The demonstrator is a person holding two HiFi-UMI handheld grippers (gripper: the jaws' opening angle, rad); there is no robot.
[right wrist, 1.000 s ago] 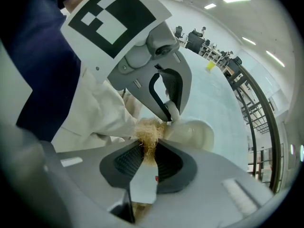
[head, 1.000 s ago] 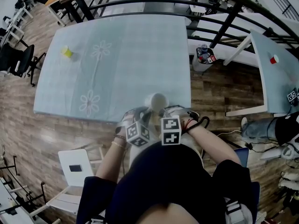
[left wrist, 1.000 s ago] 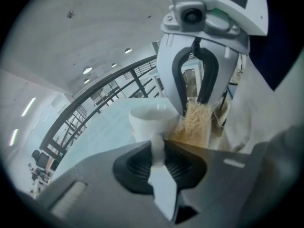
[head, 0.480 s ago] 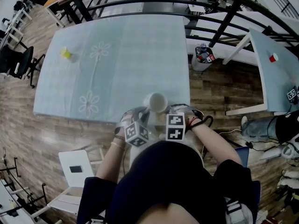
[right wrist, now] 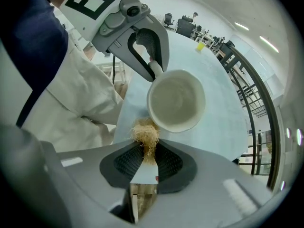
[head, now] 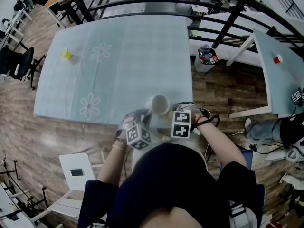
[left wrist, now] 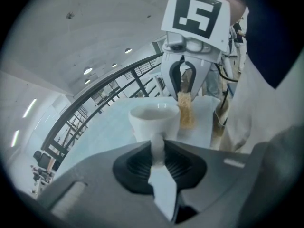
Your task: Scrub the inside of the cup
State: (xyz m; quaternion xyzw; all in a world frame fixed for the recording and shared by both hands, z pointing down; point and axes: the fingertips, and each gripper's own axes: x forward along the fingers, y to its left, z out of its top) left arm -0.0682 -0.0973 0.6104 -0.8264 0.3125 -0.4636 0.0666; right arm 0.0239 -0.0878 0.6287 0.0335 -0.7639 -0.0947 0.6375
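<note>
Ideally, with the left gripper (left wrist: 156, 161) clamped on the handle of the upright cup (right wrist: 176, 100), beside which runs the table's (head: 118, 56) near edge, the right gripper (right wrist: 145, 164), pinching a fibrous scrubber (right wrist: 145, 134) just outside the cup's rim, should clear that rim, then rub the inner wall firmly.

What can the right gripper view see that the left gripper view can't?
Only the right gripper view shows the bare inside of the cup and a yellow thing far off on the table. Only the left gripper view shows the cup's outer side and the right tongs from in front. Both show the cup and the straw-coloured scrubber.
</note>
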